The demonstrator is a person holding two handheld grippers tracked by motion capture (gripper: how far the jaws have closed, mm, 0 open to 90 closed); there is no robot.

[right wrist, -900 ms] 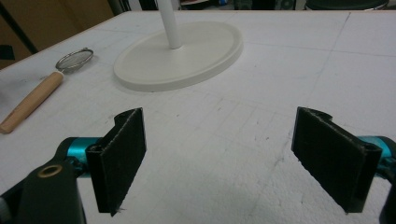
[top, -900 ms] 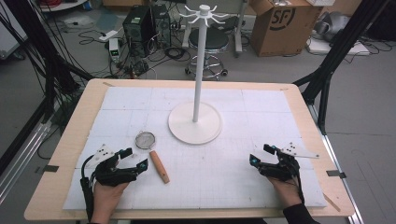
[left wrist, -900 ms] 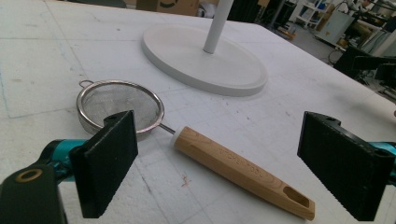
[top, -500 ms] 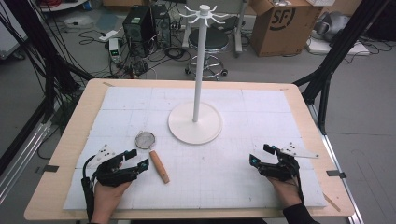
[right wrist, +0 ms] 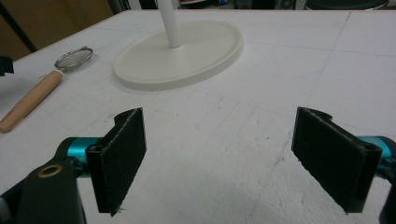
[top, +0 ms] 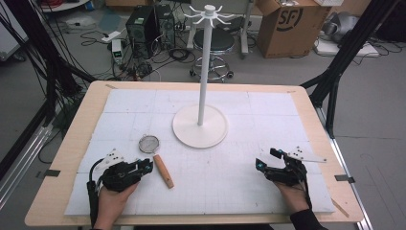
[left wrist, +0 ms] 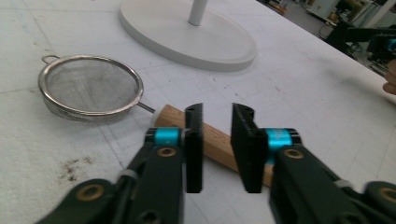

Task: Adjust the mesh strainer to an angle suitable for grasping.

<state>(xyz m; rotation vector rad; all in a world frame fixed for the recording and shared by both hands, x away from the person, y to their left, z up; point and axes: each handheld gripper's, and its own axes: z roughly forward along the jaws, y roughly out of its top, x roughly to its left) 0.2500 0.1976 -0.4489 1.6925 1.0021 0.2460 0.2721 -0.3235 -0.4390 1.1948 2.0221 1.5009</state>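
The left gripper (left wrist: 217, 147) is held low over the strainer's (top: 149, 143) wooden handle (left wrist: 210, 140), jaws a little apart, likely for grabbing. The right gripper (right wrist: 233, 158) is held wide open, empty.

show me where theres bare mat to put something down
Bare mat lies between the stand's round base and the right gripper, and along the far edge behind the base on both sides of the pole. It is crowded at front left: the strainer with its wooden handle lies right beside the left gripper.
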